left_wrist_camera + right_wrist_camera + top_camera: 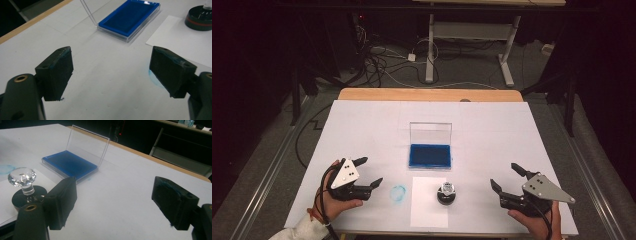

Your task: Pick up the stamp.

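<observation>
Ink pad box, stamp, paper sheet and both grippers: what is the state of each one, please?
Ink pad box: open, clear lid upright.
Stamp: upright on the paper sheet, not held.
Paper sheet: flat, no print visible.
Left gripper: open, empty.
Right gripper: open, empty.
Blue smudge: on the table cover.

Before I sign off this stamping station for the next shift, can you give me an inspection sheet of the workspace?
Surface: white table cover on a wood-edged table, with a smudged blue ring mark.
Job's things: stamp with a clear faceted knob and black base, upright on a white paper sheet; blue ink pad in a clear case beyond it, lid standing open.
Clutter: nothing seen.
Grippers: left tongs open, empty, beside the ring mark; right tongs open, empty, right of the stamp. Blue stains on the pads.
Cables: one trails from the left tongs along the wrist; a tangle on the floor.
Surroundings: dark room, a white desk frame behind.
</observation>
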`<state>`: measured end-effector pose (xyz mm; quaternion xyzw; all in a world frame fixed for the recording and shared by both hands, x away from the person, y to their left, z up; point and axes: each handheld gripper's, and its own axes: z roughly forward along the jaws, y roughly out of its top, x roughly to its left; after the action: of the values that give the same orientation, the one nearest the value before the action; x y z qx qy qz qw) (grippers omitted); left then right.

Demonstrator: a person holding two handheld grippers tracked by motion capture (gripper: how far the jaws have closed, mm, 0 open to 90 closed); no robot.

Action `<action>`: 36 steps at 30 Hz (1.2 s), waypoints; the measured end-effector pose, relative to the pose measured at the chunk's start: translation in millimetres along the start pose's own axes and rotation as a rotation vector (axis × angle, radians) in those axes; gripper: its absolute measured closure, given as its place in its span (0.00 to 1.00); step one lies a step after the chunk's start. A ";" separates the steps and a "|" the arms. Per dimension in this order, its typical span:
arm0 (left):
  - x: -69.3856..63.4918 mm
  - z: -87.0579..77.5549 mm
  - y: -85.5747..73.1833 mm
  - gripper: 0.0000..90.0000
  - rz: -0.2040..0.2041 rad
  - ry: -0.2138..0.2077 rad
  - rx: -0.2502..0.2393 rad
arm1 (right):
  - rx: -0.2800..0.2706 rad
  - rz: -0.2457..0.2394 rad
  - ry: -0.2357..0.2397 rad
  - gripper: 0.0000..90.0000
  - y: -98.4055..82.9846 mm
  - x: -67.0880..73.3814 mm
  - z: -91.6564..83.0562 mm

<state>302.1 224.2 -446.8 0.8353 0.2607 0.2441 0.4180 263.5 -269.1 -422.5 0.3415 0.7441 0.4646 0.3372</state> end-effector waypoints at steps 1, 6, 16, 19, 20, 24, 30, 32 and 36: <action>0.0 0.0 0.0 0.21 0.000 0.000 0.000 | 0.003 -0.004 0.001 0.23 -0.3 -1.0 1.0; 0.9 -0.2 -0.5 0.21 -0.011 -0.003 0.011 | 0.025 0.003 0.010 0.23 -3.2 -4.1 4.6; -4.2 -0.6 -2.5 0.21 0.010 -0.012 0.031 | 0.069 0.018 0.104 0.21 4.3 -7.5 12.4; -8.6 2.3 -3.5 0.21 -0.033 -0.025 0.021 | 0.073 0.025 0.150 0.21 13.5 -7.2 9.3; -9.4 3.7 -3.8 0.21 -0.041 -0.024 0.016 | 0.073 0.025 0.150 0.21 13.5 -7.2 9.3; -7.7 3.7 -5.1 0.22 -0.031 -0.025 0.044 | 0.121 0.000 0.248 0.22 32.0 7.9 10.6; -8.3 5.8 -6.4 0.24 -0.019 -0.042 0.069 | 0.229 -0.095 0.352 0.24 46.5 41.3 24.7; -8.6 5.7 -6.0 0.24 -0.019 -0.040 0.069 | 0.261 -0.126 0.389 0.25 48.8 51.5 32.0; -8.6 6.6 -5.8 0.24 -0.021 -0.040 0.069 | 0.325 -0.171 0.425 0.27 50.7 66.7 49.5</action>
<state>298.4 217.9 -456.7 0.8512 0.2693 0.2136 0.3967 278.0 -174.5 -404.9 0.2223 0.8890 0.3701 0.1523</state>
